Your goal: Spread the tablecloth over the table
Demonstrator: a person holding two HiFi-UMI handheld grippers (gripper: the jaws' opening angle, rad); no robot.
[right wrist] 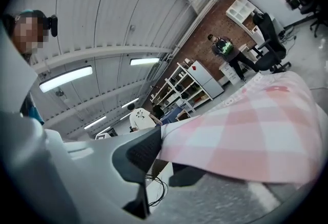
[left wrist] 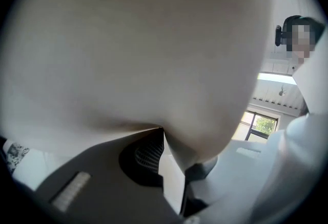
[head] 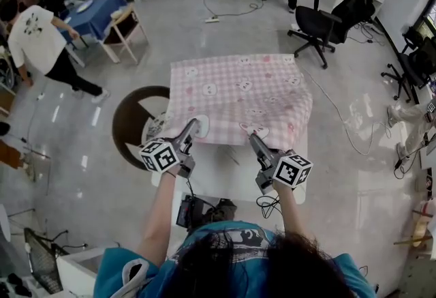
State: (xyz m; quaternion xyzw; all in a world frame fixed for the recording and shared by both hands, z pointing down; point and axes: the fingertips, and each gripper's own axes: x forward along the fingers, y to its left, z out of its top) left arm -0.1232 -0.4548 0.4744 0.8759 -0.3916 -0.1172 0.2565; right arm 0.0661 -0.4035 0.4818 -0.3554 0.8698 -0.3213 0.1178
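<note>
A pink checked tablecloth (head: 238,95) lies over the far part of a white table (head: 218,170), whose near strip is bare. My left gripper (head: 194,127) is shut on the cloth's near left edge, my right gripper (head: 252,137) on its near right edge. In the left gripper view the pale underside of the cloth (left wrist: 143,48) fills most of the picture and runs down into the left gripper (left wrist: 171,159), pinched between its jaws. The right gripper view shows the checked cloth (right wrist: 246,141) stretching away from the right gripper (right wrist: 166,164), its edge clamped between the jaws.
A round dark mat (head: 133,119) lies on the floor left of the table. A black office chair (head: 327,17) stands at the back right. A person in a white shirt (head: 37,37) walks at the far left near a blue-covered table (head: 99,13). Cables trail across the floor.
</note>
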